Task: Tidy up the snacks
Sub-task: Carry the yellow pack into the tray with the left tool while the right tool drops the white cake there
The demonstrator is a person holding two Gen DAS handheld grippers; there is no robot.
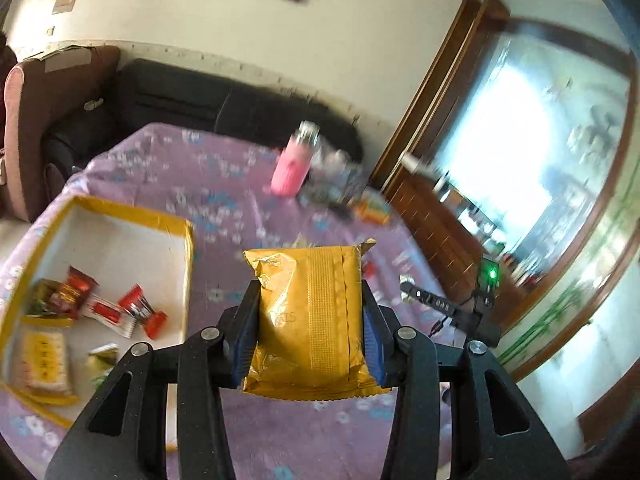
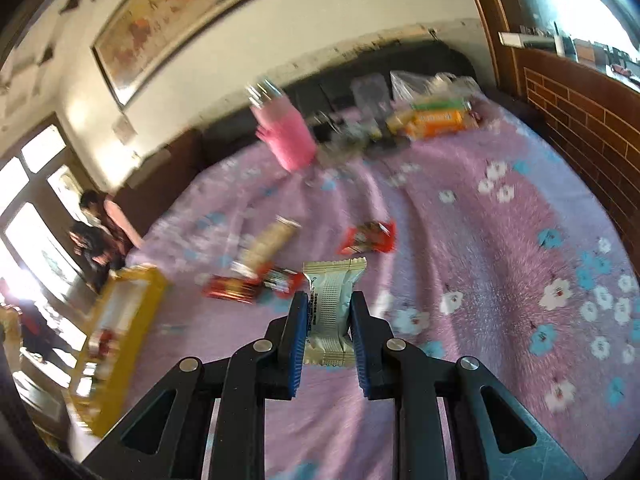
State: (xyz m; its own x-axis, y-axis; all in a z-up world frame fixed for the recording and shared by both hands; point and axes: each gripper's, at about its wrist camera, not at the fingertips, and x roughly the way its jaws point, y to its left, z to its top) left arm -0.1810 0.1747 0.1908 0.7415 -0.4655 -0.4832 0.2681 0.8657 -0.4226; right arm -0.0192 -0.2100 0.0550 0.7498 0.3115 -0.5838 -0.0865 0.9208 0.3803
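My left gripper [image 1: 310, 292] is shut on a golden yellow snack packet [image 1: 312, 320] and holds it above the purple flowered tablecloth [image 1: 224, 176], to the right of the yellow-rimmed box [image 1: 120, 240]. The box holds red candies [image 1: 132, 310], a yellow packet [image 1: 44, 360] and a green one. My right gripper [image 2: 330, 300] is shut on a cream white snack packet [image 2: 330, 312] above the cloth [image 2: 500, 240]. Loose red snacks [image 2: 370, 236], a dark red bar [image 2: 248, 286] and a beige packet [image 2: 268, 242] lie ahead of it. The box [image 2: 120, 328] is at its left.
A pink bottle [image 1: 294, 160] [image 2: 286, 132] stands at the far side of the table beside clear bags and orange packets [image 2: 436, 118]. A black sofa [image 1: 224, 100] is behind the table. The right gripper's body [image 1: 460, 308] shows in the left wrist view. People sit at far left [image 2: 100, 228].
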